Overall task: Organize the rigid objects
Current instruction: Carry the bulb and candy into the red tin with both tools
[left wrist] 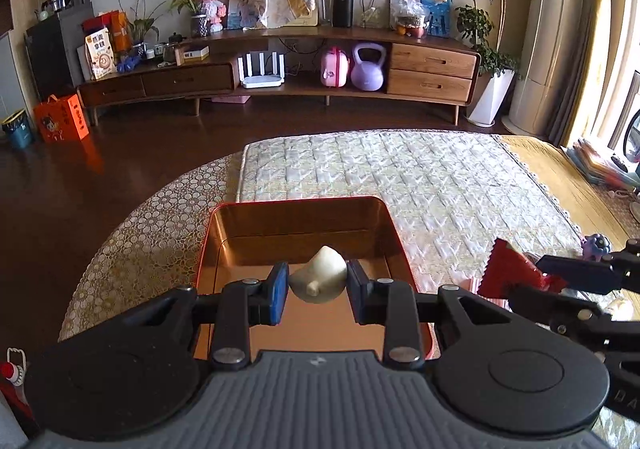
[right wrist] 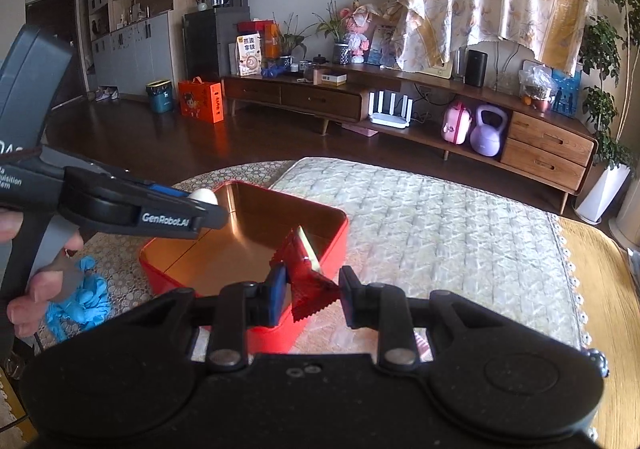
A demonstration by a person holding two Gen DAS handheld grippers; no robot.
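- Carrying two things at once: the left gripper [left wrist: 318, 283] is pinching a pale garlic-shaped piece [left wrist: 320, 279] over the near part of the red tin [left wrist: 296, 207].
- The right gripper [right wrist: 313, 295] is pinching a red packet [right wrist: 310, 281] just above the tin's right wall.
- Lowering each well inside before releasing, left first, is looking safest, since the packet is hanging over the rim.

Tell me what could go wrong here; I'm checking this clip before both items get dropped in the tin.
The white garlic-shaped piece is rounded and held only at its sides by the left gripper, so it might slip. The red wrapper in the right gripper hangs over the red tin's near wall and could fall outside.
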